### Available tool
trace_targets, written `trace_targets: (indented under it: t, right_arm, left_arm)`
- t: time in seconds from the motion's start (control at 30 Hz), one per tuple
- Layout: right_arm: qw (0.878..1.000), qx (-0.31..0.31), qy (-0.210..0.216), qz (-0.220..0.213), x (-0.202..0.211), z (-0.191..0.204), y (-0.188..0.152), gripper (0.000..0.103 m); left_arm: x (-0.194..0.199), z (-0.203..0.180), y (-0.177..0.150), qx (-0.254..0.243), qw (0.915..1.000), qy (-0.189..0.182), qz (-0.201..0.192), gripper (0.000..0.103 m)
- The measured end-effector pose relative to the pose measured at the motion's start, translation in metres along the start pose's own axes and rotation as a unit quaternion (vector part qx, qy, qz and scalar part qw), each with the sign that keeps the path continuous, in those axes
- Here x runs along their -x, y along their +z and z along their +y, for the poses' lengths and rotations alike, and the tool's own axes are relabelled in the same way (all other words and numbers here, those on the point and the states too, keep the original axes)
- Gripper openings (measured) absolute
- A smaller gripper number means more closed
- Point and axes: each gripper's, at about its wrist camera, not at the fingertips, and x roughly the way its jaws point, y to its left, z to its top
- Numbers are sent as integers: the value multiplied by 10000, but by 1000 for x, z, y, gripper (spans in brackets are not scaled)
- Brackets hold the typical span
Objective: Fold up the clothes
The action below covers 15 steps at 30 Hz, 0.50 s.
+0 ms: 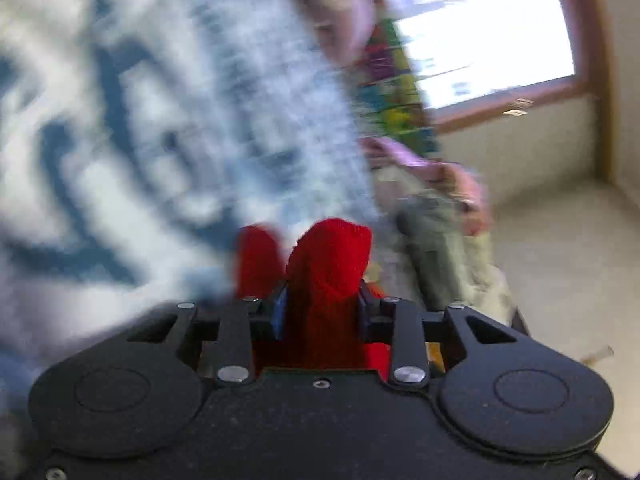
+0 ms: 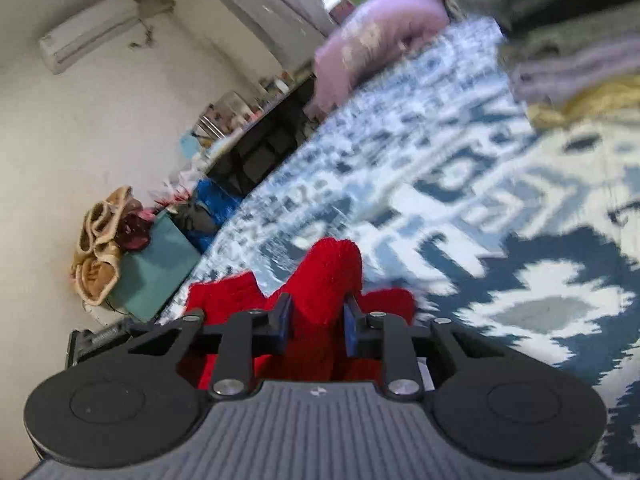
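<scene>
We see a bright red knit garment (image 1: 328, 264), bunched into a thick fold. Our left gripper (image 1: 320, 312) and right gripper (image 2: 316, 320) each pinch it above the blue-and-white patterned cover (image 2: 480, 184).

This is looking like a lived-in room of a home, most likely a bedroom. A blue-and-white patterned bedspread (image 2: 460, 184) is filling the surface from 12 to 5 o'clock in the right wrist view, with a pink pillow (image 2: 376, 36) lying at its far edge near 12 o'clock. A wall-mounted air conditioner (image 2: 90, 32) is hanging at 10 o'clock on a plain pale wall. A cluttered shelf (image 2: 240, 120) is standing below it, and a tan cloth bag (image 2: 100, 244) is sitting at 9 o'clock. In the left wrist view, a wood-framed window (image 1: 488, 36) is glowing at 1 o'clock, with loose garments (image 1: 440, 236) heaped beneath it.
</scene>
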Motion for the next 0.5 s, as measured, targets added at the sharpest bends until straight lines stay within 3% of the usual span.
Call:
trace_targets:
  t: [0.1, 0.2, 0.27, 0.33, 0.4, 0.5]
  right_arm:
    - [9999, -3, -83, 79, -3, -4, -2, 32]
    - [9992, -24, -400, -29, 1, 0, -3, 56]
    - [9978, 143, -621, -191, 11, 9, -2, 57]
    - [9934, 573, -918, -381, 24, 25, -3, 57]
    - [9838, 1253, -1134, -600, 38, 50, -7, 57]
    - [9670, 2162, -1104, -775, 48, 83, -15, 57]
  left_arm:
    - [0, -4, 2, -90, 9999, 142, 16, 34]
    - [1, -10, 3, -288, 9994, 212, 3, 39]
    - [10, -30, 1, -824, 9959, 364, -105, 55]
    - [21, -56, -8, -1742, 9812, 740, -382, 58]
    - [32, -78, -19, -2601, 9584, 993, -631, 58]
    - [39, -101, -38, -3532, 9281, 867, -802, 58]
